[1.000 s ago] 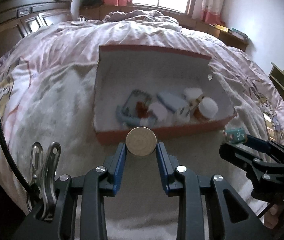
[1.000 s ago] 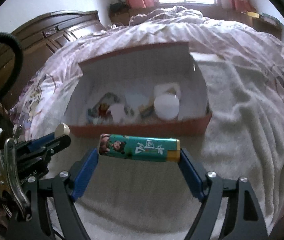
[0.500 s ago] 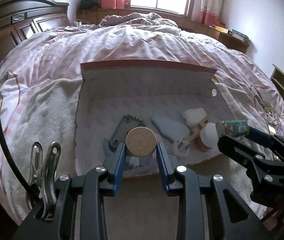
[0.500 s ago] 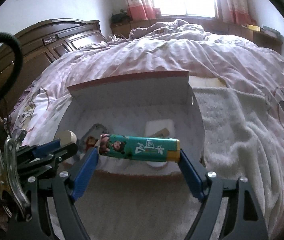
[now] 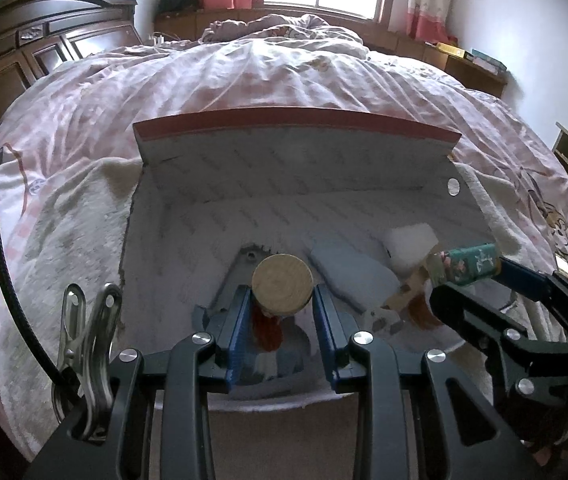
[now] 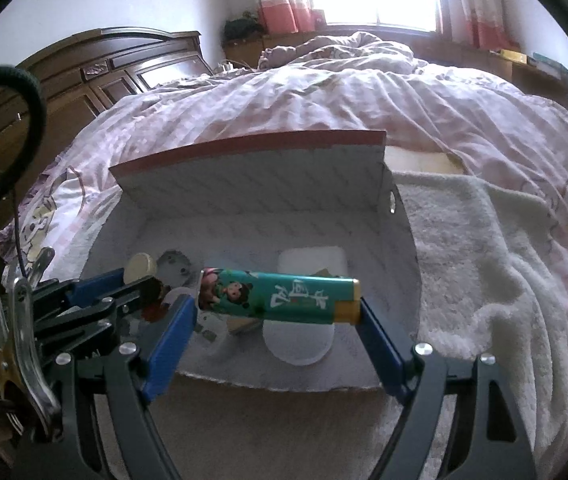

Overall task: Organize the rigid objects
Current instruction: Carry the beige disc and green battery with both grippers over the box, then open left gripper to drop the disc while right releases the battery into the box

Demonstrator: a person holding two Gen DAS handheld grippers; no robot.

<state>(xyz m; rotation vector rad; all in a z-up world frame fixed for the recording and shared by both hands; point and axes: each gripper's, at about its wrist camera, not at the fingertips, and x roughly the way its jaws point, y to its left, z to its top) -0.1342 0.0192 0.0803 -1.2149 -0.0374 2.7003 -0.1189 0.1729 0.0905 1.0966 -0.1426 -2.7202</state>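
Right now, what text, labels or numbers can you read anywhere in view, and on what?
Green tube in the right tool: large white characters, too stylised to read.
Box inner walls: faint repeated print, too small to read.
Nothing else legible.

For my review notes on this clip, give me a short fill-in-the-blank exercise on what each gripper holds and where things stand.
1. The left gripper is shut on a round ____ cap-topped item.
2. The right gripper clamps the teal lighter by its two ____.
3. Both held items hang over the open ____.
4. The box rests on a ____ spread over the bed.

Missing words: wooden; ends; box; towel
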